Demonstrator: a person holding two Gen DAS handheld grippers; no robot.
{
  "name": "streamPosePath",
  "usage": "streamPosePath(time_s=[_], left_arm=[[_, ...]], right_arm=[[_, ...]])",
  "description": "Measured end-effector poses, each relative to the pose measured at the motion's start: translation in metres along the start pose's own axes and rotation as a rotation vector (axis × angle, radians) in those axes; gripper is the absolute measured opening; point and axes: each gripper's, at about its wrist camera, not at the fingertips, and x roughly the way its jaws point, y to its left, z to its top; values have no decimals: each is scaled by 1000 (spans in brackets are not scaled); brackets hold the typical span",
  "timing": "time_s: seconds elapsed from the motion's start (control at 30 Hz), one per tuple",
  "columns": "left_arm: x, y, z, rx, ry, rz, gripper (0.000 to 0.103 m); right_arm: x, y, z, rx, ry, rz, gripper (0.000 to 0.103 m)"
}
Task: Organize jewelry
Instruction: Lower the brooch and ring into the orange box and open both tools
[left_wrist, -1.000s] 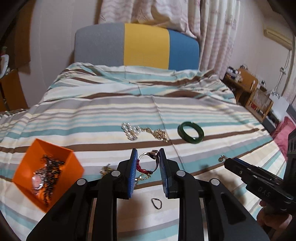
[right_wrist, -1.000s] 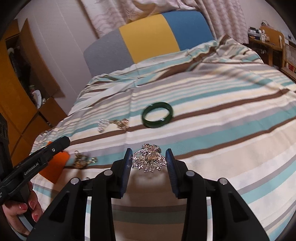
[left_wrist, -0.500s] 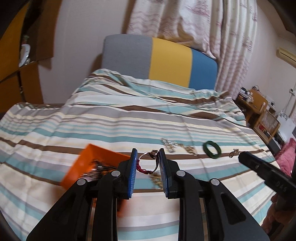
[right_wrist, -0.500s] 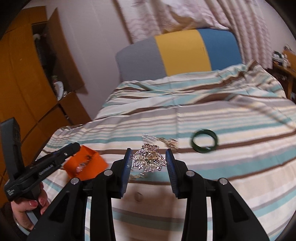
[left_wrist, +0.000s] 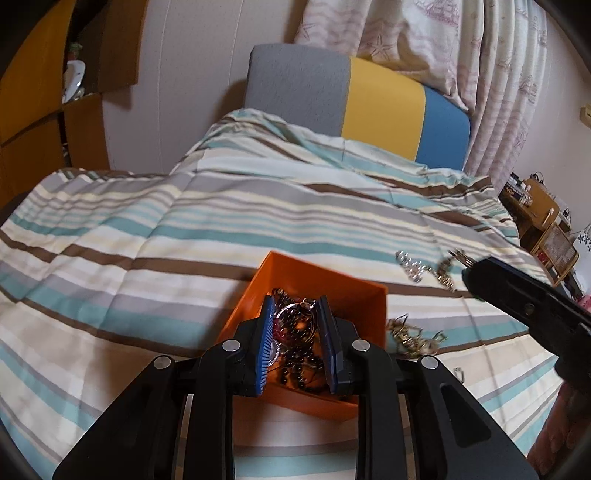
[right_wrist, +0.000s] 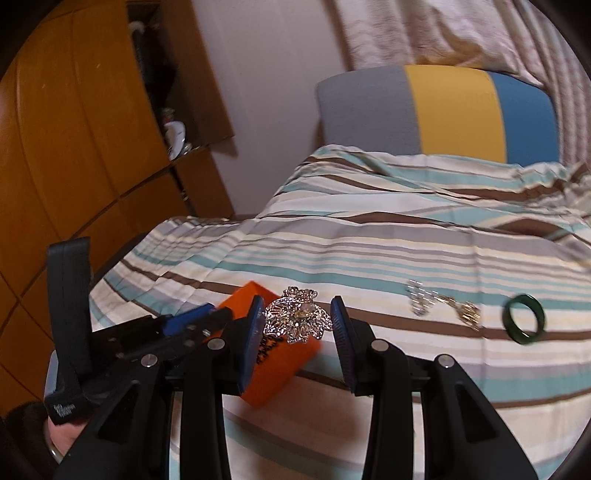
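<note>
My left gripper (left_wrist: 295, 302) is shut on a thin silver bracelet (left_wrist: 306, 305) with a red bit, held just above the orange box (left_wrist: 325, 284). Dark beads (left_wrist: 295, 354) lie in the box. My right gripper (right_wrist: 296, 306) is shut on a sparkly silver brooch (right_wrist: 295, 323), hanging over the near side of the orange box (right_wrist: 280, 369). In the right wrist view the left gripper (right_wrist: 218, 316) reaches in from the left beside it. In the left wrist view the right gripper (left_wrist: 471, 275) enters from the right, and what it holds is hidden there.
On the striped bedspread (right_wrist: 369, 251) lie a green bangle (right_wrist: 524, 325), a pearl and gold chain (right_wrist: 439, 304) and a gold tangle (left_wrist: 410, 336) beside the box. A wooden wardrobe (right_wrist: 74, 147) stands left and a grey, yellow and blue headboard (left_wrist: 369, 103) at the back.
Both grippers have swung left over the bed with their pieces still held. The orange box has come from the far left to right under the left gripper, and the bangle has slid away to the right.
</note>
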Motion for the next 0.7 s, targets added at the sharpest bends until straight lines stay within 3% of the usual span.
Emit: streamPosePath(time_s=[0.7], left_arm=[[13,3,-11,26,4,50,24]], right_arm=[[58,10,-9,-6,98,0,36]])
